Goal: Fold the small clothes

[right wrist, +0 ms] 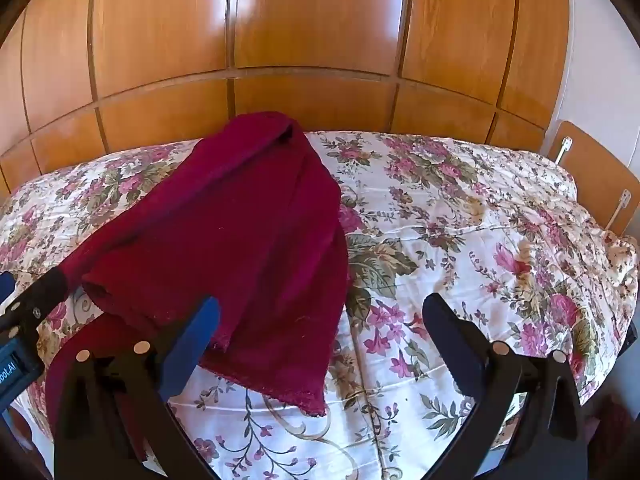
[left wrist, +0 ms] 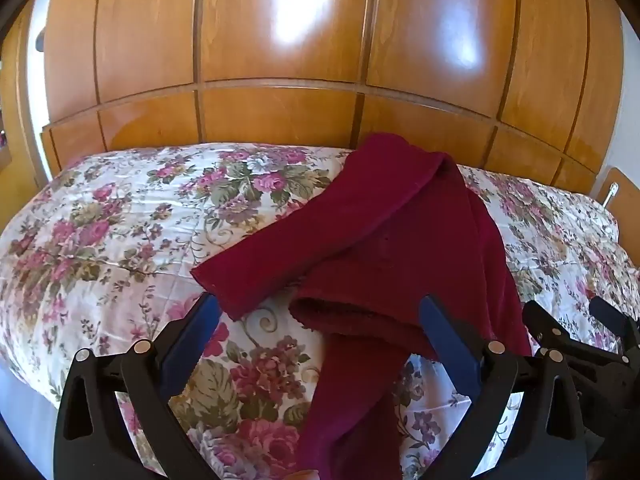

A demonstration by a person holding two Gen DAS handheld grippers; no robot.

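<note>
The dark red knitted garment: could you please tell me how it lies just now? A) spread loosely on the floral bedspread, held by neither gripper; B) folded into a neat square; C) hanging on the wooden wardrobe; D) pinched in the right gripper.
A: the dark red knitted garment lies rumpled on the floral bedspread, and both the left gripper and the right gripper stand open over it, gripping nothing.

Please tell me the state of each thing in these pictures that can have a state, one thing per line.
Garment: dark red, lying crumpled and partly doubled over on the bedspread, not yet folded neatly, held by nothing.
Left gripper: jaws wide open, above the garment's near part, gripping nothing.
Right gripper: jaws wide open, empty.
Bedspread: floral, spread over the bed, slightly wrinkled.
Wardrobe: doors shut.
</note>
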